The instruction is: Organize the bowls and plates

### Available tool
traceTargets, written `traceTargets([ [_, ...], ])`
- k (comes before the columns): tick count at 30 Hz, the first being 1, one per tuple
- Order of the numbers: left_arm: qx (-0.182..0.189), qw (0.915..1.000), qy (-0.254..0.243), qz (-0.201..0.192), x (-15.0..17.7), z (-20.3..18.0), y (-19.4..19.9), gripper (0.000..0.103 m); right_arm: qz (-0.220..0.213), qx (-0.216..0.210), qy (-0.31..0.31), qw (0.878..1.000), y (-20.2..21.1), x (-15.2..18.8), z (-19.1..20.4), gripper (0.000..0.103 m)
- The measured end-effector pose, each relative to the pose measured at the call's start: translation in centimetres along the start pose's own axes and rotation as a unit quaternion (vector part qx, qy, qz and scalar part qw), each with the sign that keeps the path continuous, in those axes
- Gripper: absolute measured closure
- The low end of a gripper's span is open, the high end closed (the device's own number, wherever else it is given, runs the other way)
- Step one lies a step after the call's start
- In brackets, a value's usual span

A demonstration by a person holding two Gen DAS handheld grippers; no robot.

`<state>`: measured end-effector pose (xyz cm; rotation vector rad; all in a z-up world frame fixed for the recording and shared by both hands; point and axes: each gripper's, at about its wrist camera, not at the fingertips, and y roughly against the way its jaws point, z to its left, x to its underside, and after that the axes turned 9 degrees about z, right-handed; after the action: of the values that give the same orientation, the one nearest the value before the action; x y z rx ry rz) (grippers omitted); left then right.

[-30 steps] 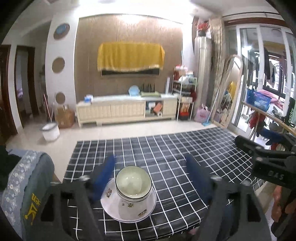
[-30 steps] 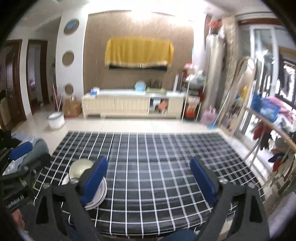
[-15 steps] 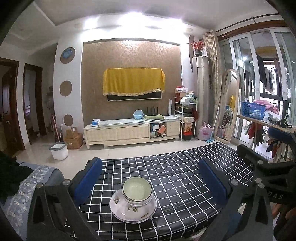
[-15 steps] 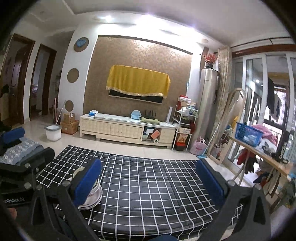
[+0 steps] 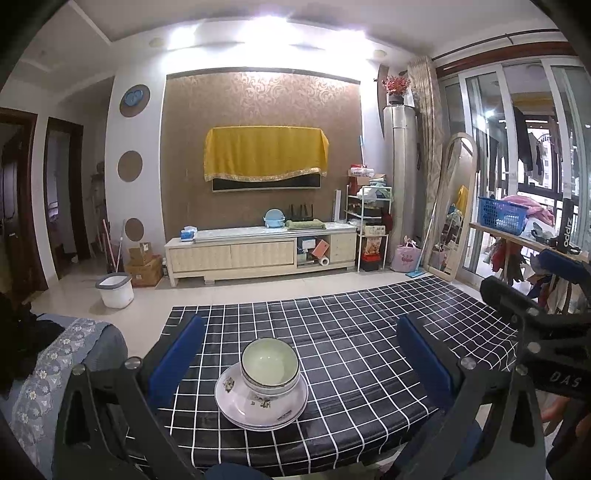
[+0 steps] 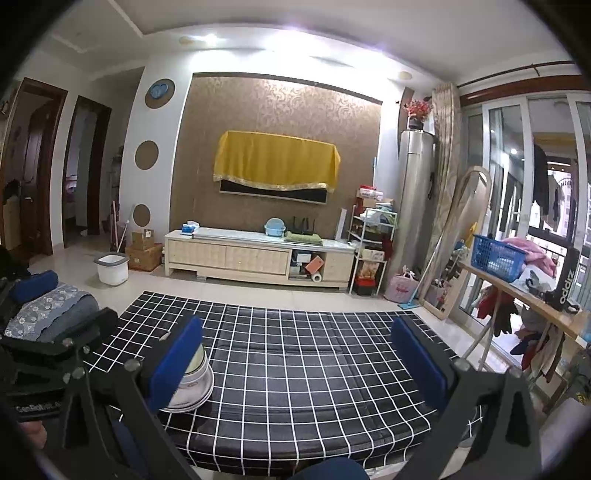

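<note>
Partly hidden: bowl [image 6: 197, 363] behind right gripper [image 6: 295, 360] | plates [image 5: 261, 404] count unclear

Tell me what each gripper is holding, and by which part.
Nothing is held. The left gripper and right gripper both have jaws wide open; the bowl sits in the plates, untouched.

Both views sharp, no motion blur. Ceiling lights [image 5: 266, 22] blown out to white glare at top; room evenly bright. Daylight also from the glass doors [image 6: 517, 177] on the right. Heavy fisheye bending, dark vignette at corners. Shadows soft.
</note>
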<state>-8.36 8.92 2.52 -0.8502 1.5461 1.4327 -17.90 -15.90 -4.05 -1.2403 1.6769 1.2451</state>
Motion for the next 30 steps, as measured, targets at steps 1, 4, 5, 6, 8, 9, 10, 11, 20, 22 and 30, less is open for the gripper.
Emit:
traceTargets([
  [1,-0.001,1.0,0.0,0.0,0.02,0.02,0.04,0.0,0.002,0.0,0.0,1.0,0.02,0.04,0.09,0.0],
  [4,-0.002,1.0,-0.002,0.001,0.02,-0.02,0.01,0.0,0.006,-0.001,0.001,1.0,-0.01,0.17,0.27,0.0],
  [5,-0.004,1.0,-0.001,0.002,0.04,-0.02,-0.04,0.0,0.006,-0.002,0.0,1.0,0.06,0.26,0.34,0.0],
  [6,-0.004,1.0,0.001,0.003,0.07,-0.01,-0.08,0.0,0.008,-0.006,-0.002,1.0,0.09,0.23,0.33,0.0],
  [8,-0.003,1.0,0.005,0.005,0.08,0.06,-0.14,0.0,0.008,-0.006,0.0,1.0,0.15,0.28,0.58,0.0],
  [9,-0.003,1.0,0.006,0.005,0.06,0.06,-0.14,0.0,0.008,-0.005,0.002,1.0,0.19,0.3,0.66,0.0],
  [10,-0.004,1.0,0.005,0.006,0.18,0.1,-0.1,0.0,0.009,-0.006,0.003,1.0,0.23,0.32,0.72,0.0],
  [11,-0.005,1.0,0.005,0.006,0.18,0.09,-0.09,0.0,0.009,-0.007,0.003,1.0,0.28,0.32,0.75,0.0],
  [20,-0.008,0.9999,0.005,0.01,0.3,-0.15,-0.19,0.0,0.011,-0.011,0.004,1.0,0.36,0.36,0.94,0.0],
  [22,-0.009,0.9999,0.005,0.011,0.27,-0.22,-0.18,0.0,0.011,-0.011,0.005,1.0,0.43,0.33,0.93,0.0],
  [30,-0.009,0.9999,0.004,0.011,0.53,-0.45,-0.09,0.0,0.011,-0.011,0.005,1.0,0.36,0.22,0.83,0.0],
])
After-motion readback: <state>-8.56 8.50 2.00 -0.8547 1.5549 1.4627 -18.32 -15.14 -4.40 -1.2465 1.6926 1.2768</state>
